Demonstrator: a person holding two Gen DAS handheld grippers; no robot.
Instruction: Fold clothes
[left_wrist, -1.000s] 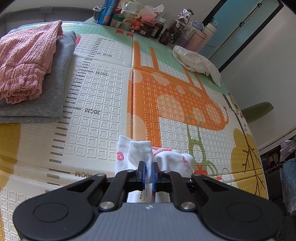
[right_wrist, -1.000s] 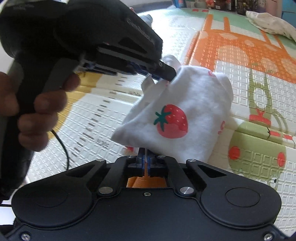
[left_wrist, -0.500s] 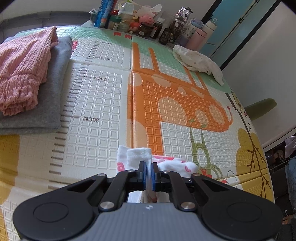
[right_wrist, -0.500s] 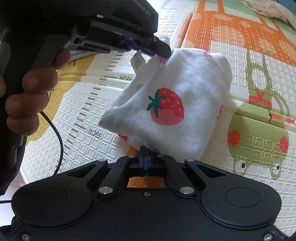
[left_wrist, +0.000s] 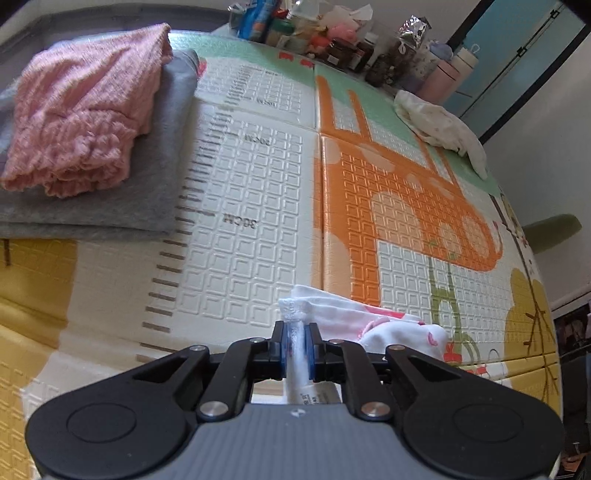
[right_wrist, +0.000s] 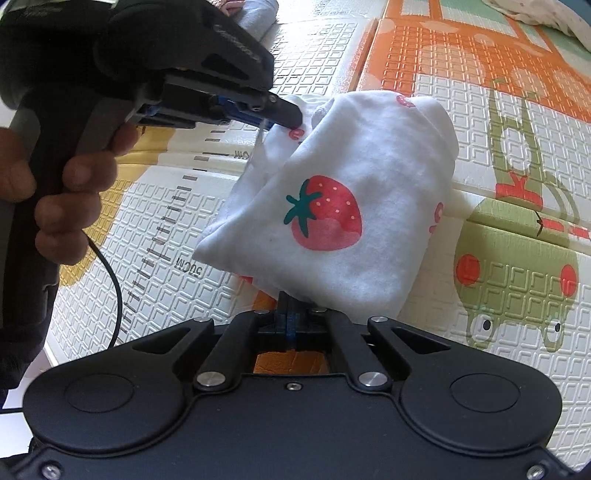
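A small white garment (right_wrist: 369, 166) printed with a red strawberry (right_wrist: 325, 218) hangs folded just over the play mat (right_wrist: 498, 110), stretched between both grippers. My left gripper (right_wrist: 286, 114) pinches its upper hem. In the left wrist view the white hem (left_wrist: 297, 321) and a label fill the gap of the left gripper (left_wrist: 295, 332), whose jaws are opening. My right gripper (right_wrist: 291, 310) is shut on the garment's lower edge, close to the camera. A person's hand (right_wrist: 74, 192) grips the left tool's handle.
A folded pink garment (left_wrist: 85, 118) lies on a folded grey one (left_wrist: 147, 199) at the mat's far left. Another white garment (left_wrist: 439, 125) lies crumpled at the far right. Bottles and jars (left_wrist: 351, 44) line the back edge. A black cable (right_wrist: 114, 288) hangs below the hand.
The left gripper's jaws have parted a little around the hem. The garment has sunk slightly nearer the mat. The right gripper keeps its grip.
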